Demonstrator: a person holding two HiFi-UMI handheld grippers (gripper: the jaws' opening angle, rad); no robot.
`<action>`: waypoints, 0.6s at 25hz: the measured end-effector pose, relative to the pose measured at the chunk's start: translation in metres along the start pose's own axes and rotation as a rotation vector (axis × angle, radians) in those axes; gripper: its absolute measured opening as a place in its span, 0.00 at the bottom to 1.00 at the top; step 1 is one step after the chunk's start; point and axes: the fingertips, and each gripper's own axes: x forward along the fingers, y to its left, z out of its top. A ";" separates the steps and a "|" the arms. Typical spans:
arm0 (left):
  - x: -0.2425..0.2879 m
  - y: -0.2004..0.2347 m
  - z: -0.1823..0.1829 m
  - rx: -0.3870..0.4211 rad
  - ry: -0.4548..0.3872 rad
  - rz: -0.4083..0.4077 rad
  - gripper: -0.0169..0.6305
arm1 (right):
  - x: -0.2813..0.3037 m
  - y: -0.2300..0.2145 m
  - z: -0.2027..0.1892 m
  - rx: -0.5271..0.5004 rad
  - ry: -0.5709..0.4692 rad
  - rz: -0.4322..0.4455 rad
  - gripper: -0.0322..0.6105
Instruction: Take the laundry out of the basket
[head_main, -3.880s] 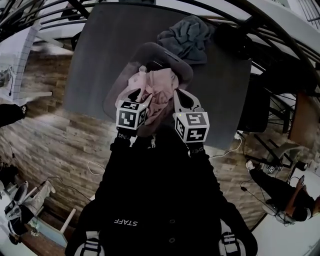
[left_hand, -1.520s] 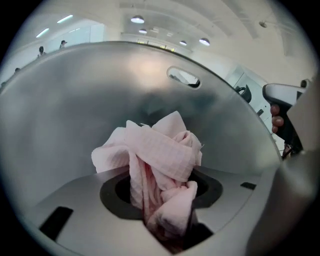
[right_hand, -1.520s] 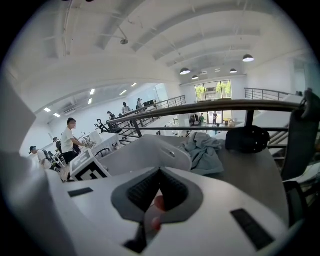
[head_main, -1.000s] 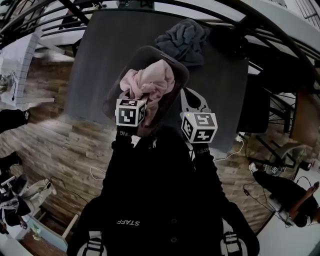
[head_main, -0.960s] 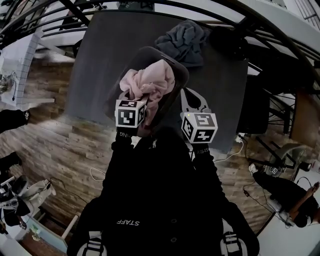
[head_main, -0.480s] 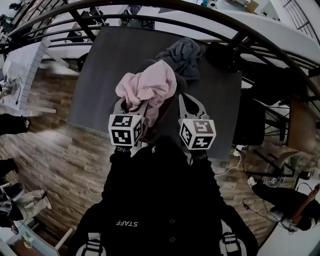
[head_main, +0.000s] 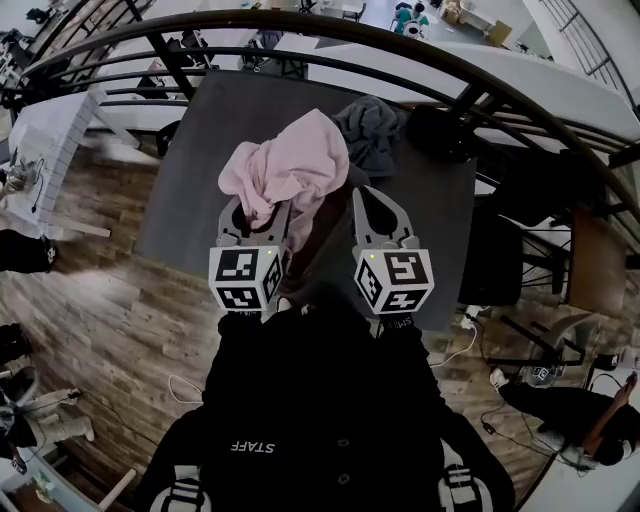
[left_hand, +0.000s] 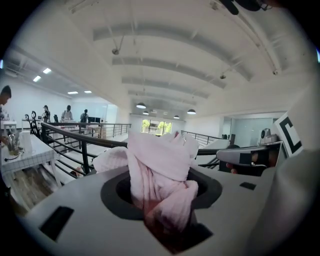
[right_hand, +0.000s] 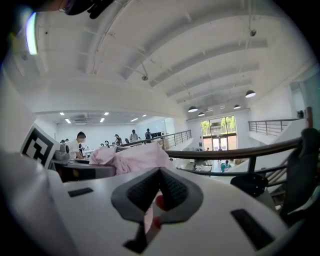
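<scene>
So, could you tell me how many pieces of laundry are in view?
2: the pink garment hangs from the left gripper above the table; the grey garment lies on the table behind it. More may be hidden underneath.

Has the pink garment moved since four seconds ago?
Yes: the pink garment, clamped in the left hand-held gripper, has lifted up and away, toward the grey table's far edge.

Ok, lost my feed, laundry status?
Left gripper shut on pink garment, held above basket. Right gripper shut, empty. Grey garment on table beyond, nothing blocking.
</scene>
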 end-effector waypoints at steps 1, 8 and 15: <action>-0.001 0.001 0.005 0.007 -0.017 0.007 0.35 | 0.000 0.001 0.004 -0.006 -0.010 -0.004 0.07; -0.010 0.005 0.036 0.058 -0.130 0.036 0.35 | 0.005 0.017 0.026 -0.072 -0.086 -0.026 0.07; -0.022 0.002 0.066 0.088 -0.269 0.053 0.34 | -0.003 0.030 0.051 -0.116 -0.206 -0.048 0.07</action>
